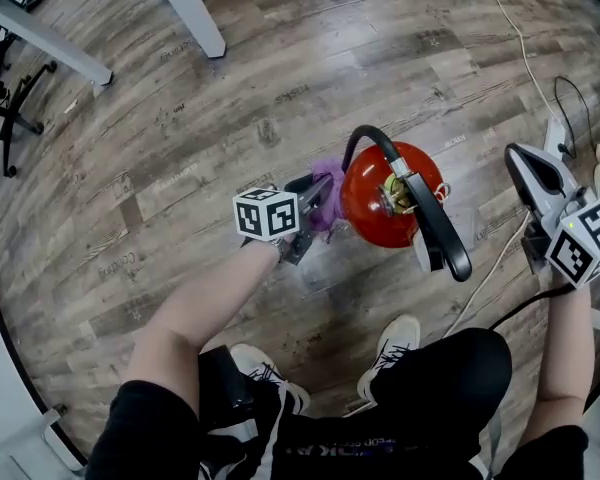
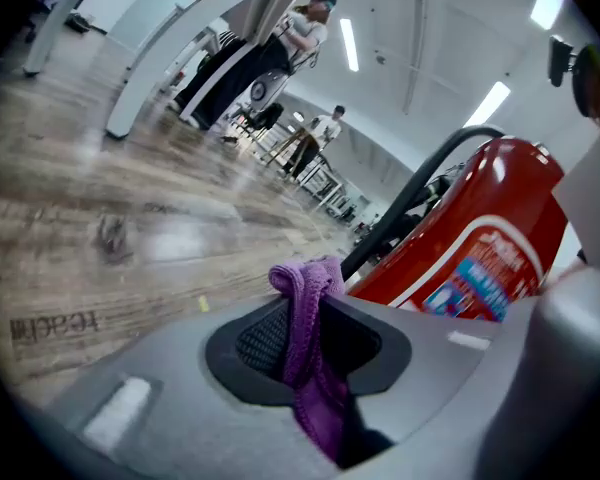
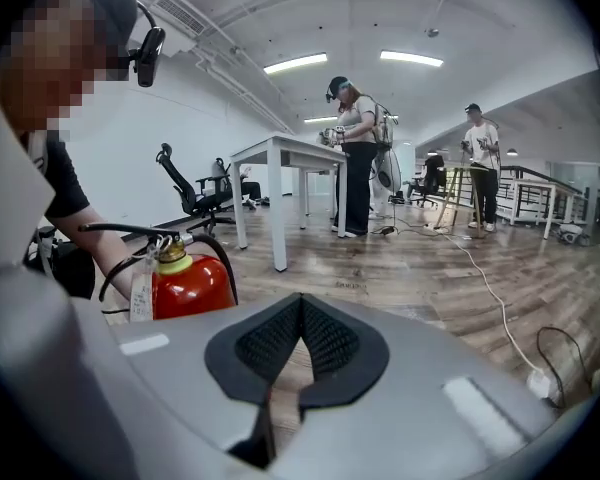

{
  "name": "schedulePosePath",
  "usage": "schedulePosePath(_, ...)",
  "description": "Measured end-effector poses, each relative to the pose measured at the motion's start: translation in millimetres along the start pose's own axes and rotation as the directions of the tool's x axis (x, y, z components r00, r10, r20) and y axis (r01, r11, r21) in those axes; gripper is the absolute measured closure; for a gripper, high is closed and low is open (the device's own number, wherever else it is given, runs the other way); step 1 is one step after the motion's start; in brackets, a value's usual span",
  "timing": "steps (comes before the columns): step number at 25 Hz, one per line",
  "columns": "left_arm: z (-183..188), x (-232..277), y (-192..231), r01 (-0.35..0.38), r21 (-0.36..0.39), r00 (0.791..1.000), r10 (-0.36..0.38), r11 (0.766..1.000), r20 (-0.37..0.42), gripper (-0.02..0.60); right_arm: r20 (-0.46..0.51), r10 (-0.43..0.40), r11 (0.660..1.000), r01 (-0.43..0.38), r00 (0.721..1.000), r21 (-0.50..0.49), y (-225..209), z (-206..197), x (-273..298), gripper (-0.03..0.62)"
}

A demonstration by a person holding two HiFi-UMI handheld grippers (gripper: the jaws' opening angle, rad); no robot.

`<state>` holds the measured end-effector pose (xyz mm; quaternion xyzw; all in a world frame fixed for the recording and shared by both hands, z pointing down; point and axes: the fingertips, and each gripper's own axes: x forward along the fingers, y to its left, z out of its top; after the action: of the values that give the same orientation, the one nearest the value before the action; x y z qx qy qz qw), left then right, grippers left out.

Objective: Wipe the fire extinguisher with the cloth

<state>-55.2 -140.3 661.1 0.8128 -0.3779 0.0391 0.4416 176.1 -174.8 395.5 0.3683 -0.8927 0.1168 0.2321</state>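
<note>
Nearest, at 6 o'clock in head view: two pale shoes (image 1: 395, 353) on the wood-plank floor (image 1: 180, 168), black-clad knees at the bottom edge.

Just up from there, left claw (image 1: 315, 203) at 9 o'clock of the fire extinguisher (image 1: 375, 208). Clamped narrow on a purple cloth (image 2: 305, 348), pads pinching a fold, with the rest bunched above the tips and trailing back between the jaws. Cloth between claw and red tank, hard up beside the tank; actual contact not clear.

Fire extinguisher upright on the floor, dead centre. Black hose (image 1: 365, 143) arching over the top at 12 o'clock, black handle (image 1: 445, 233) sticking out toward 4 o'clock. White and blue label visible in the left gripper view.

Right claw (image 3: 300, 333) at 3 o'clock of the extinguisher, well apart from it. Pads pressed together, nothing between them.

White cable (image 1: 490, 278) on the floor below the right claw, running toward 5 o'clock.

Farther out: white table legs (image 1: 190, 8) at 11 o'clock, black office chair (image 1: 10, 108) at 9 o'clock by the edge. In the right gripper view, two standing people (image 3: 355, 158) beyond a white table (image 3: 280, 158).
</note>
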Motion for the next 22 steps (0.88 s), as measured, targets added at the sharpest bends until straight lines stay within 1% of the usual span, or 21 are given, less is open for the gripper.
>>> schedulePosePath(2,-33.0,9.3,28.7,-0.077,-0.021,0.993,0.075,0.997,-0.086,0.508,-0.003,-0.003,1.000,0.004,1.000,0.015,-2.9,-6.1,-0.4,0.589)
schedulePosePath(4,-57.4,16.6,50.9,-0.129,-0.018,0.981,0.125,0.991,-0.150,0.508,-0.006,-0.008,0.999,0.009,1.000,0.037,-4.8,-15.3,-2.2,0.589)
schedulePosePath(5,-62.7,19.6,57.8,-0.136,-0.022,0.979,0.131,0.990,-0.155,0.505,-0.009,-0.013,0.999,0.013,1.000,0.050,-5.7,-21.7,-3.7,0.589)
schedulePosePath(6,-63.5,22.2,61.7,-0.133,-0.034,0.982,0.127,0.991,-0.142,0.505,-0.015,-0.019,0.998,0.020,1.000,0.061,-6.8,-28.4,-5.6,0.589)
schedulePosePath(9,-61.9,25.1,62.9,-0.108,-0.079,0.989,0.099,0.991,-0.109,0.505,-0.035,-0.032,0.996,0.035,0.999,0.082,-10.0,-44.6,-12.5,0.589)
schedulePosePath(12,-66.6,24.9,58.0,-0.080,-0.114,0.990,0.066,0.990,-0.121,0.505,-0.035,-0.048,0.993,0.052,0.998,0.103,-11.9,-52.6,-18.4,0.589)
schedulePosePath(15,-63.5,23.0,47.5,-0.051,-0.148,0.992,0.032,0.988,-0.125,0.505,-0.018,-0.054,0.992,0.055,0.998,0.111,-9.4,-54.0,-20.2,0.589)
schedulePosePath(17,-56.1,19.0,32.0,-0.011,-0.172,0.992,-0.011,0.985,-0.124,0.505,-0.008,-0.050,0.993,0.051,0.999,0.105,-4.7,-50.8,-20.4,0.589)
schedulePosePath(19,-41.9,11.3,11.8,0.038,-0.210,0.992,-0.062,0.977,-0.107,0.509,0.007,-0.047,0.994,0.046,0.999,0.097,0.0,-44.9,-21.2,0.589)
schedulePosePath(21,-21.0,-0.1,-12.6,0.110,-0.249,0.989,-0.130,0.962,-0.066,0.509,0.025,-0.047,0.995,0.044,0.999,0.091,3.1,-38.8,-23.5,0.589)
schedulePosePath(22,-8.6,-7.3,-26.5,0.155,-0.262,0.984,-0.171,0.953,-0.041,0.508,0.034,-0.048,0.995,0.045,0.998,0.091,4.1,-36.2,-24.6,0.589)
